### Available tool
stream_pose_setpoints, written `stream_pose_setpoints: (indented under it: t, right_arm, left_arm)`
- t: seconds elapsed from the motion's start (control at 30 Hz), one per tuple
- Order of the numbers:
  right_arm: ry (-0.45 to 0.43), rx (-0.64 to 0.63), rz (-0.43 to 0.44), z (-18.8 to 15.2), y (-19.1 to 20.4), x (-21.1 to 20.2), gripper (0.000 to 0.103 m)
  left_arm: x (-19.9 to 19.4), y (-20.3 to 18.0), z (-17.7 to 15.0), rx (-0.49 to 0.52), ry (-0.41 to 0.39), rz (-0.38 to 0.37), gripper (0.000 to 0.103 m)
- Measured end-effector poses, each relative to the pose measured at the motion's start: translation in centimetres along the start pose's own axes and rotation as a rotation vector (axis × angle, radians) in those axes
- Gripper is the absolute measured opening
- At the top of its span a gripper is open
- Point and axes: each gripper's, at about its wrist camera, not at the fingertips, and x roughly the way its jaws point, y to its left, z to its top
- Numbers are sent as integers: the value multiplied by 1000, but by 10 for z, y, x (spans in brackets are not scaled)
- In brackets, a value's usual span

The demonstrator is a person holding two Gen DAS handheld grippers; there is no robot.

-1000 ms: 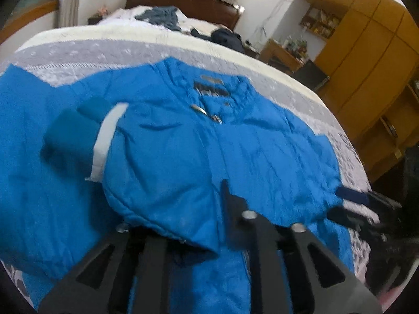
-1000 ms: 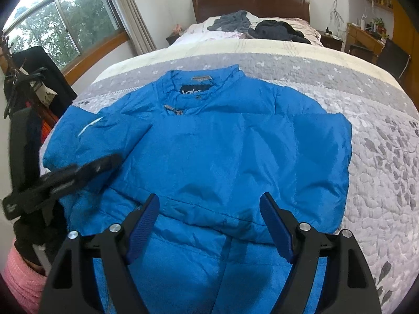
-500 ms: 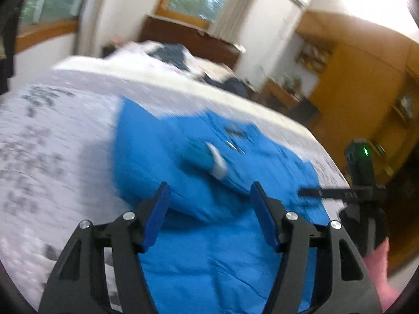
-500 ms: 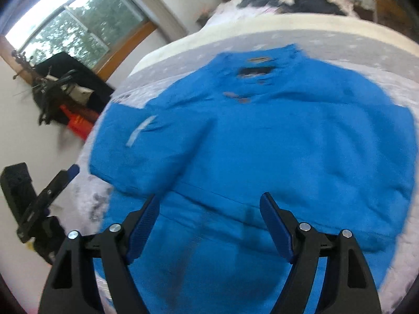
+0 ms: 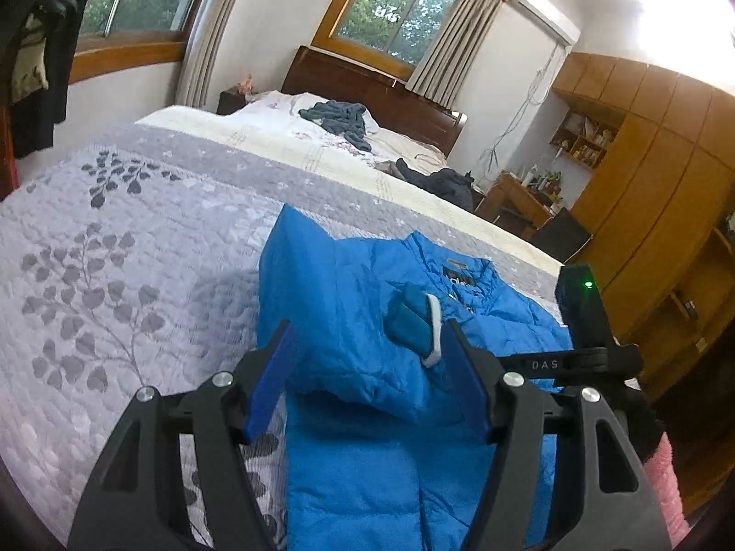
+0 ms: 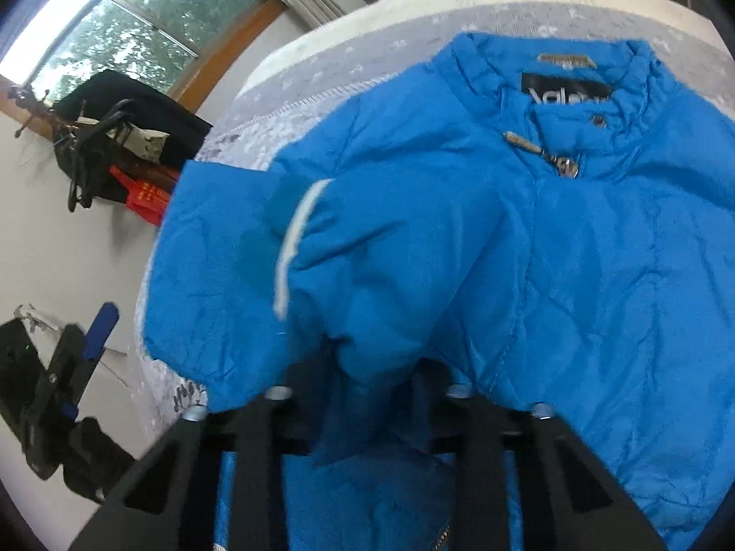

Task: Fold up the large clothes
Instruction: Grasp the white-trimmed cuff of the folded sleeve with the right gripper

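Jacket: your blue padded jacket point(image 5: 367, 321) lies front-up on the grey leaf-patterned bedspread point(image 5: 115, 275), collar toward the headboard, hem toward you.
Sleeve: one sleeve is folded across the chest, and its darker knit cuff point(image 5: 409, 321) with a white band lies just below the collar.
Collar: the right wrist view shows a black label point(image 6: 567, 92) inside the neck, a snap button below it, and a metal zip pull point(image 6: 567, 166) on the front.
Left gripper: your left gripper point(image 5: 367, 376) hovers above the jacket near its edge, its blue-padded fingers point(image 5: 271, 376) spread wide with nothing between them.
Right gripper: your right gripper point(image 6: 367, 395) is down at the lower front of the jacket, where a bunched fold of blue fabric rises between the fingers and hides the tips. Its jaws look drawn in close on that fold, though the contact itself is covered by cloth.
Right gripper from the left view: it shows at the jacket's far side, a black body with a green light lit.
Sleeve of the person: a pink fuzzy cuff point(image 5: 664, 473) shows at the lower right of the left wrist view.
Far end of bed: dark crumpled clothes point(image 5: 342, 117) lie on the white sheet near the wooden headboard point(image 5: 358, 87).
Room: wooden wardrobes point(image 5: 657, 174) stand along the right wall.
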Motion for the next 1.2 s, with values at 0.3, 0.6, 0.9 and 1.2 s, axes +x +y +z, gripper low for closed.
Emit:
stream_pose_setpoints:
  t: [0.3,0.6,0.9,1.2]
  right_arm:
    - [-189,29,-62,-17,-42,-101,18]
    - [-146,152,-47,-22,-106,-80,20]
    - [-148,148,-92,-28,-113,-82,39]
    - [-223,-131,-359,-20,-28,-101,60]
  left_arm:
    - [27,-25,5,58,30,-21,65]
    - [116,-38,-23,98,227,10,65]
    - [121,-29,-29,97,232,10,65]
    - [95,-35,-19,113,172,45,68]
